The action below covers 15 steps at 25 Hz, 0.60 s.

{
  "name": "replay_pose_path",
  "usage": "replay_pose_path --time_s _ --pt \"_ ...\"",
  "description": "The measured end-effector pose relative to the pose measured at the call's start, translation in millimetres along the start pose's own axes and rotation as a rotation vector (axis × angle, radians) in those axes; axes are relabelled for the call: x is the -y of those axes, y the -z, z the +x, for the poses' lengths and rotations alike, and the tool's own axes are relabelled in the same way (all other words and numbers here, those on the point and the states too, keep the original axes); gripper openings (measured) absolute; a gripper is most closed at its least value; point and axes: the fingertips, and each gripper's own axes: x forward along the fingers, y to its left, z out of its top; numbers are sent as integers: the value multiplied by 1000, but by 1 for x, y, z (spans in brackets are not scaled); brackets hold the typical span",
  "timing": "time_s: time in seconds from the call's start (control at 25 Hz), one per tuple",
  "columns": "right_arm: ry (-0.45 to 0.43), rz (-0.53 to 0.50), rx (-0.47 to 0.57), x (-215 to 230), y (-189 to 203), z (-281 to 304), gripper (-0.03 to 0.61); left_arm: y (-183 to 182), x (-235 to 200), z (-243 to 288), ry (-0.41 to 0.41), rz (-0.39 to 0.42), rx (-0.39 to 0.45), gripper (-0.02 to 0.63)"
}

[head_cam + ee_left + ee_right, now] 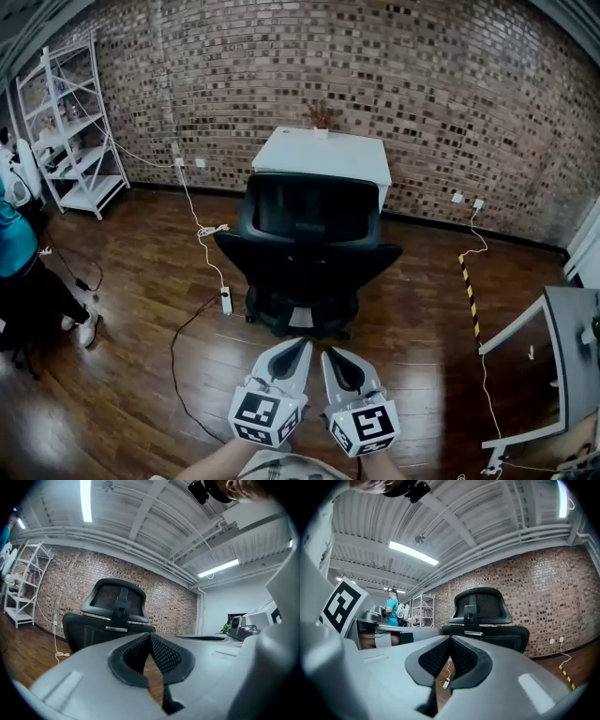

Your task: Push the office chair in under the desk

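A rough brick wall (450,84) in mottled brown and tan fills the space far ahead of both grippers. Below it spreads a glossy floor (131,375) of dark wooden planks that runs back under them.

A white desk (323,155) with a flat rectangular top stands against the wall, straight ahead. The black office chair (305,253) sits between the desk and the grippers with its back towards them. It has a curved mesh headrest, a broad padded backrest and a wheeled base. It is close to the desk's front edge and well apart from both grippers; how far its seat reaches under the top cannot be told.

Far to the left of the left gripper stands an open white metal shelving unit (75,131). A person in a teal top (11,234) is at that same edge. To the right of the right gripper, the corner of a grey table (574,347) on white legs shows.

The left gripper (300,347) and right gripper (330,356) are held level and side by side, both aimed at the chair. Each has a smooth grey shell, black textured pads and a marker cube. Both pairs of jaws are closed tip to tip with nothing between them.

A thin white cable (192,202) trails from the wall to a white power strip (226,301) on the floor, ahead and left of the left gripper. A yellow-and-black striped strip (469,291) lies ahead and to the right.
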Motion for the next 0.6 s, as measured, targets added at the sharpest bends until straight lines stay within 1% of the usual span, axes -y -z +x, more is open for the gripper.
replay_pose_path --time_s 0.36,0.6 --pt "23 -9 0 22 -13 75 0 -22 -67 45 16 -3 -4 12" --pt "59 -63 -6 39 -23 108 0 -39 -104 63 45 12 7 12"
